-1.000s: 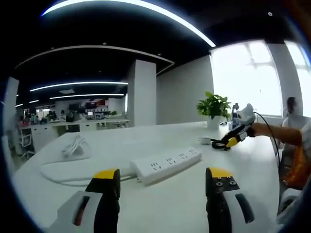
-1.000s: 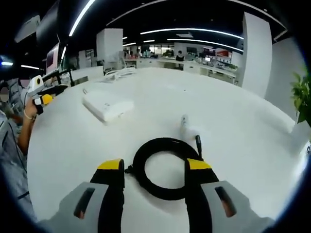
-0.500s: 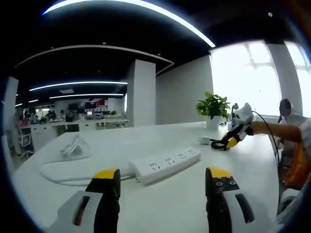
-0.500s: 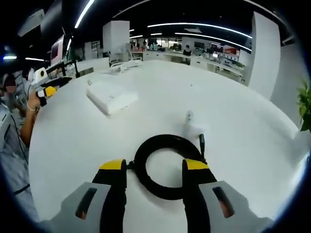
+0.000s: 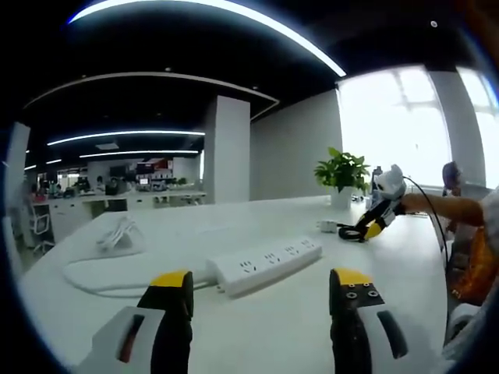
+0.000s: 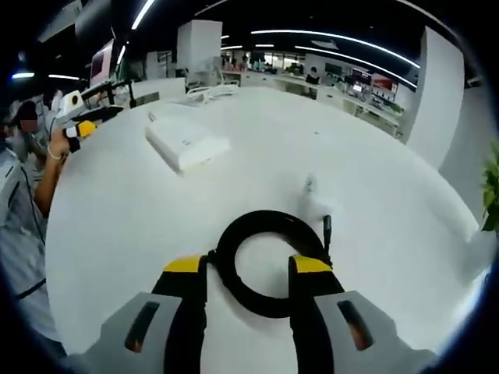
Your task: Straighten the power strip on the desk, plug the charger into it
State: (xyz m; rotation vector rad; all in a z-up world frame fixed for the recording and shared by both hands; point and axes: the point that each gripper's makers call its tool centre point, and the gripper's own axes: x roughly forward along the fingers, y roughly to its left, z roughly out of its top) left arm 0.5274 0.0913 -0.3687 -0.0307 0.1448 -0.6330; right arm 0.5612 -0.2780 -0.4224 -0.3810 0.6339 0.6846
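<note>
Your right gripper (image 6: 248,269) has come down closer over the one coiled black cable (image 6: 269,263), jaws spread with the near half of the coil between them, nothing clamped. One white charger (image 6: 313,195) lies just beyond the coil. Your left gripper (image 5: 261,288) hangs wide apart and empty above the desk (image 5: 257,327). One power strip (image 5: 265,264) lies ahead of it, mid-desk, its long axis slanting toward the window edge.
</note>
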